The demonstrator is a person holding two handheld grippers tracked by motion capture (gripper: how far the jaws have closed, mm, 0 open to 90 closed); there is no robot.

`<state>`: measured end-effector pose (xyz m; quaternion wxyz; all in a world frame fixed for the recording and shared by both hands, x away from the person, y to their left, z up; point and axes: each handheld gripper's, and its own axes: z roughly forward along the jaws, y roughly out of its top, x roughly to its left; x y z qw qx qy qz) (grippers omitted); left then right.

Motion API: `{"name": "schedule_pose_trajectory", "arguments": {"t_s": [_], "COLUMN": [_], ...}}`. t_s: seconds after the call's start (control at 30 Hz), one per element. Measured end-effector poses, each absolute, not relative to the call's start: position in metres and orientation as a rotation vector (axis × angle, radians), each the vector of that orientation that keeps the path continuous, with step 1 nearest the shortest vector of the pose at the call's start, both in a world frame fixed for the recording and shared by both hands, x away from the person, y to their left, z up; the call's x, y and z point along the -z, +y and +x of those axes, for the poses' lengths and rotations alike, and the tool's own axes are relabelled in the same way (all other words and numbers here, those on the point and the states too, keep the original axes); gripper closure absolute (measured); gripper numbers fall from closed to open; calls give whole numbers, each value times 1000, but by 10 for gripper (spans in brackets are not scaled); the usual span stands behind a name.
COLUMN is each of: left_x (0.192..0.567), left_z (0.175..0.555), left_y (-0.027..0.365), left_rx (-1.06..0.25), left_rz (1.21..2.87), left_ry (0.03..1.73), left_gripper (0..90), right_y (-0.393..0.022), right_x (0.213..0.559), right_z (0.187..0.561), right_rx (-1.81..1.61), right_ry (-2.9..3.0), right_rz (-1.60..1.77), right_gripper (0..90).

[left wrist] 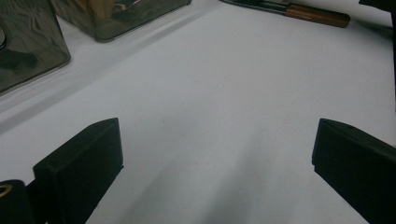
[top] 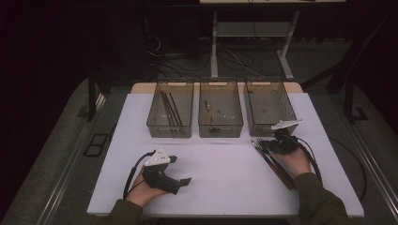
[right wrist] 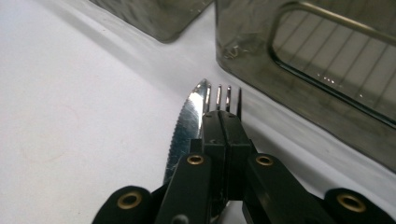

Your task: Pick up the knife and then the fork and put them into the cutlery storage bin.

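A fork (right wrist: 224, 98) and a serrated knife (right wrist: 187, 126) lie side by side on the white table top (top: 225, 173). Their brown handles (top: 280, 171) run back under the person's right hand. My right gripper (right wrist: 222, 122) sits low over them, its jaws pressed together with nothing visible between. The fork's tines stick out just past the tips. I cannot tell whether the jaws touch the cutlery. From above, the right gripper (top: 263, 144) is in front of the right bin (top: 270, 105). My left gripper (left wrist: 215, 154) rests at the front left, open and empty; it shows from above too (top: 184, 181).
Three dark see-through bins stand in a row at the back. The left bin (top: 170, 110) holds long thin sticks, the middle bin (top: 220, 110) a few small utensils. The right bin's wall (right wrist: 327, 60) is close to my right jaws. Cables trail from both grippers.
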<state>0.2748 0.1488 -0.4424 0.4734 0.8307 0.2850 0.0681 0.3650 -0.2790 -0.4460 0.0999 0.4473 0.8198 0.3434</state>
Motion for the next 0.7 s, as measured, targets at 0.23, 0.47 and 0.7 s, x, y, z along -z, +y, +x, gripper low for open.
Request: {"name": "schedule_pose_trajectory", "arguments": {"t_s": [0.23, 0.47, 0.7], "left_x": [443, 443, 443], "left_z": [275, 275, 275], "left_y": [148, 148, 148], "left_rx": [-164, -162, -161], "left_rz": [2033, 2035, 2033], "left_ry": [698, 699, 700], "left_gripper": [6, 6, 6], "right_y": [-274, -286, -285], "right_x": [446, 441, 448], "right_z": [364, 365, 368], "right_rx": [-1037, -992, -952], "right_ry": [2475, 2348, 2378], "right_rz": [1276, 1347, 1358], "right_gripper": [899, 899, 899]}}
